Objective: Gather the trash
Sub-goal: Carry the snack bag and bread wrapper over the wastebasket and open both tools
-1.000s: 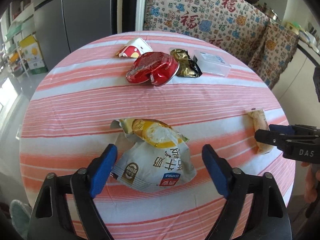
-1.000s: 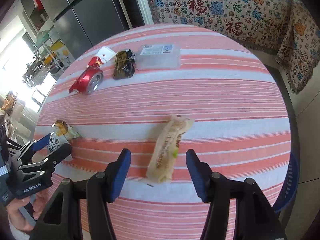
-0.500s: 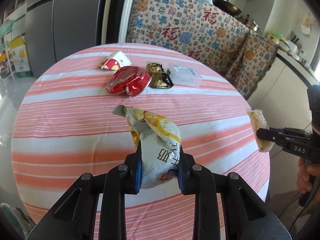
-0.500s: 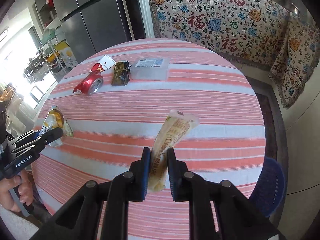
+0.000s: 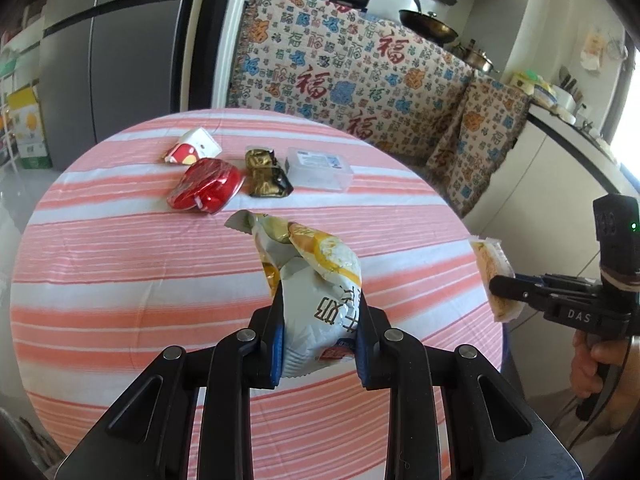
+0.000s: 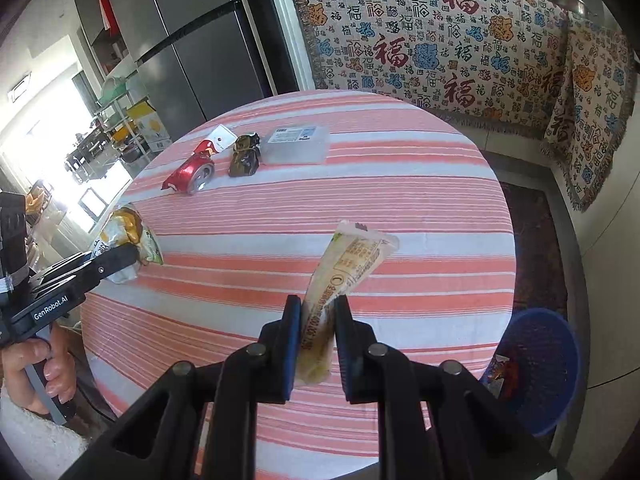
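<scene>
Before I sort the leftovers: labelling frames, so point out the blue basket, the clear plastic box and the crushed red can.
blue basket (image 6: pixel 556 364): right wrist view, inner mesh wall.
clear plastic box (image 5: pixel 320 168): left wrist view, lid.
crushed red can (image 5: pixel 206 190): left wrist view, dented side.

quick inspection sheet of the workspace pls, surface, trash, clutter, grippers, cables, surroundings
surface: round table under a pink-and-white striped cloth
job's things: white-yellow snack bag and long beige wrapper both lifted; red wrapper, gold wrapper, red-white wrapper lie on the cloth
clutter: clear plastic box
grippers: left gripper shut on the snack bag; right gripper shut on the long wrapper
cables: nothing seen
surroundings: blue basket on the floor by the table, grey fridge, patterned throw
</scene>
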{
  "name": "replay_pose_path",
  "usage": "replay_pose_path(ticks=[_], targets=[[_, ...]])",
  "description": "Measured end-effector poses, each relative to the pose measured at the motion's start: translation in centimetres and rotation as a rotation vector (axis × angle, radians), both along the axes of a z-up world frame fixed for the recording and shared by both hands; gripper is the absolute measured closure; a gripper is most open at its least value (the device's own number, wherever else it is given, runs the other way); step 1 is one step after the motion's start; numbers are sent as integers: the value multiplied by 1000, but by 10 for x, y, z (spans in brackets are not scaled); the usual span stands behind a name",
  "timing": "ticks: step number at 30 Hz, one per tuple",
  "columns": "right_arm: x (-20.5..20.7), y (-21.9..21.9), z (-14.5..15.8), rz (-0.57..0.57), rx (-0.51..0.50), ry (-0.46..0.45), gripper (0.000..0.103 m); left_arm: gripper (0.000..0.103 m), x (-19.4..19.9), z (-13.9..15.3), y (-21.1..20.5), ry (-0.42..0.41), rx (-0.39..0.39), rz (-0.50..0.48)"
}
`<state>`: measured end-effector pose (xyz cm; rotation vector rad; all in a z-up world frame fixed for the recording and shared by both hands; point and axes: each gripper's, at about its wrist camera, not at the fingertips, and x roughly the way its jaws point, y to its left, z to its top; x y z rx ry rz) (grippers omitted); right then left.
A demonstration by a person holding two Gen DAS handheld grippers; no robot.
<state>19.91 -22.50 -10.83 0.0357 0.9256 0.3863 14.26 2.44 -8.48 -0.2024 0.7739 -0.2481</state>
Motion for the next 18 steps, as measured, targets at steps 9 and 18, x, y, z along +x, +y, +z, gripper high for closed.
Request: replay_pose_path(ticks=[9,18], targets=[[-1,-34,2,-11,47,-6,86,77,4,8,-45,-4,-5,-79],[-1,-118,6,-124,-3,8,86,77,23,25,-137,18,-47,-249]])
